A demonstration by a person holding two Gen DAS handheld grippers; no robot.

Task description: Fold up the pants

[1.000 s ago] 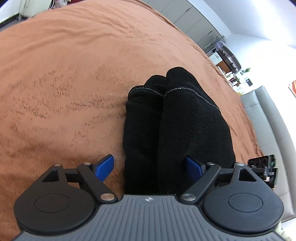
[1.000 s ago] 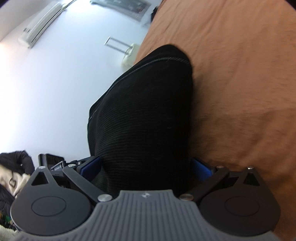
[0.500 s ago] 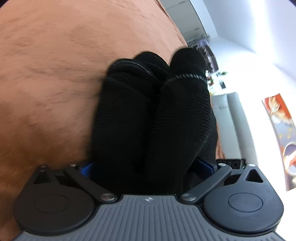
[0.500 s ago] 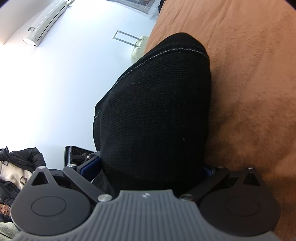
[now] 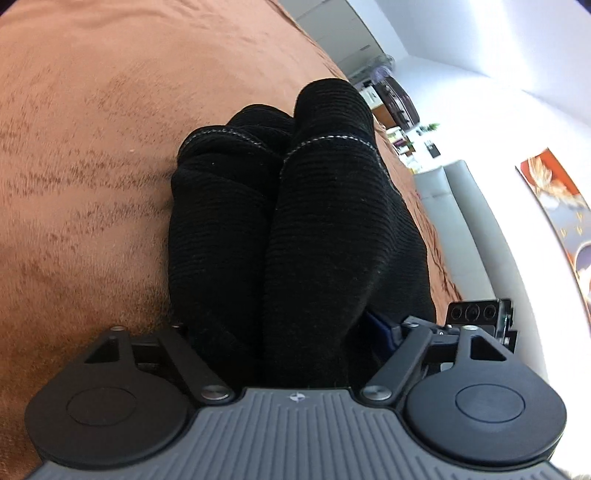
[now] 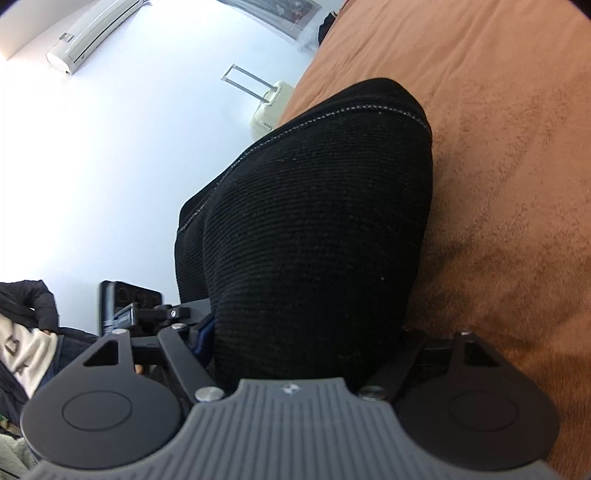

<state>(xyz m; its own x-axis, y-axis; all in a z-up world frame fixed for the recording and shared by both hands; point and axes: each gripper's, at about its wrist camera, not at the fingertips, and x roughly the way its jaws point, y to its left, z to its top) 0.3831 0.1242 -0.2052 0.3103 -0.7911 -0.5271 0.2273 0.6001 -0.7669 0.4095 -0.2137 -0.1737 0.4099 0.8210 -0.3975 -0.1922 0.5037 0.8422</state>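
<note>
A wide brown blanket (image 5: 110,155) is filling the left and top of my left wrist view, and it is taking up the right side of my right wrist view (image 6: 517,184) as well. The black pants (image 5: 295,229) are occupying the middle of the left view, bunched into two thick rolls side by side, with pale stitched hems showing near the upper centre. They are rising from the bottom centre of the frame and resting against the blanket on their left side. In the right view the pants (image 6: 314,229) are showing as one broad ribbed bundle running from bottom centre up toward the upper right, its stitched hem crossing the top.

My left hand-held gripper (image 5: 291,332) is sitting at the bottom centre of its view, closed down on the bunched cloth; only a sliver of the blue pad is peeking out on the right, the rest being buried in the fabric. My right hand-held gripper (image 6: 303,343) is likewise clamping the bundle at the bottom centre of its view, with a bit of blue pad showing at the left edge of the cloth.

A grey sofa (image 5: 458,221) is lying at the right of the left view. A white air conditioner (image 6: 92,33) is hanging in the upper left of the right view, and a pale suitcase (image 6: 269,107) is standing just beyond the blanket's edge.
</note>
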